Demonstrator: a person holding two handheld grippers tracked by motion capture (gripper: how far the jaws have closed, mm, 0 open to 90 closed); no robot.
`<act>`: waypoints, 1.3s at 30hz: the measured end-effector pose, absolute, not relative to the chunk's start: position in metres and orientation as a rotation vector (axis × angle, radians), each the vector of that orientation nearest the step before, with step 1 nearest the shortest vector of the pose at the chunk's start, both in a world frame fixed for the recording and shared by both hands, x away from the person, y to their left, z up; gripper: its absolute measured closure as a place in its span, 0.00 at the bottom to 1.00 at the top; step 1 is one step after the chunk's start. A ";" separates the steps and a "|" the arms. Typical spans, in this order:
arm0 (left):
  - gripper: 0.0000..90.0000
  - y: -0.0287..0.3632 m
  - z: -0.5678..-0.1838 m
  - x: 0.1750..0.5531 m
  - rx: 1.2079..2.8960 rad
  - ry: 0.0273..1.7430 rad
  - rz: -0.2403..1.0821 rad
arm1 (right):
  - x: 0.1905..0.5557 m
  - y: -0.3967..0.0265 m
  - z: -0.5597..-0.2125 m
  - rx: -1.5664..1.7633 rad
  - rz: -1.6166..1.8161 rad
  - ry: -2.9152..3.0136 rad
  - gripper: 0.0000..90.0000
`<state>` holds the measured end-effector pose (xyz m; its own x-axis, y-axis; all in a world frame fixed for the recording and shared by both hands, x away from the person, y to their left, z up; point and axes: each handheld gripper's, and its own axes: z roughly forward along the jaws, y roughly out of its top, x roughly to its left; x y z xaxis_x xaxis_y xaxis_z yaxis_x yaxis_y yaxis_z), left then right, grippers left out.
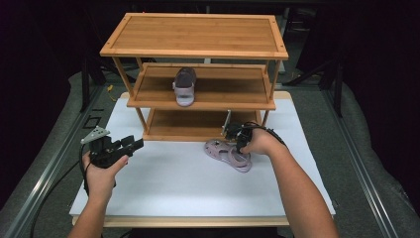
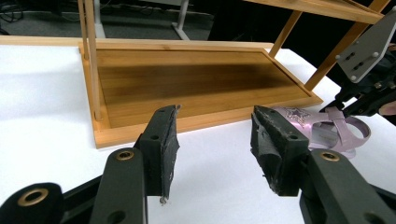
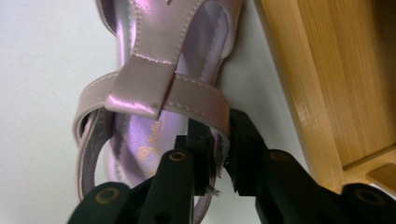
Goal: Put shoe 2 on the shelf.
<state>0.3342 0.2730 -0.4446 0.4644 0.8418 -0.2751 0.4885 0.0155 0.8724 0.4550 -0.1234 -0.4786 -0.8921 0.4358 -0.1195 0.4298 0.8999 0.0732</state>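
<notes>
The pink sandal (image 1: 229,154) lies on the white surface (image 1: 173,183) just before the rack's bottom shelf (image 1: 190,130), long axis slanting along it. The right gripper (image 3: 219,161) seems clamped on its heel strap; the left gripper (image 2: 212,149) waits apart, jaws open.

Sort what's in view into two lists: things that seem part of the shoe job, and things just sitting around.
Part of the job, by the look of it:
- pink sandal on the table, its heel side pinched by the right gripper
- matching sandal on the middle shelf
- wooden shoe rack

Just there:
- left gripper, open and holding nothing
- white tabletop
</notes>
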 end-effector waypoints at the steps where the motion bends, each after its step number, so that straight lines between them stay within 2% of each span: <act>1: 0.57 0.273 -0.445 0.334 1.630 1.172 0.408 | 0.455 -0.124 -0.477 0.698 0.090 2.944 0.91; 18: 0.57 0.270 -0.446 0.335 1.641 1.174 0.404 | 0.443 -0.122 -0.473 0.684 0.085 2.904 0.92; 26: 0.57 0.271 -0.446 0.335 1.636 1.177 0.407 | 0.436 -0.126 -0.469 0.745 0.202 2.895 0.93; 33: 0.57 0.273 -0.447 0.335 1.629 1.187 0.412 | 0.412 -0.145 -0.458 0.845 0.593 2.793 0.93; 39: 0.57 0.272 -0.447 0.335 1.627 1.188 0.414 | 0.366 -0.165 -0.452 0.919 0.996 2.516 0.93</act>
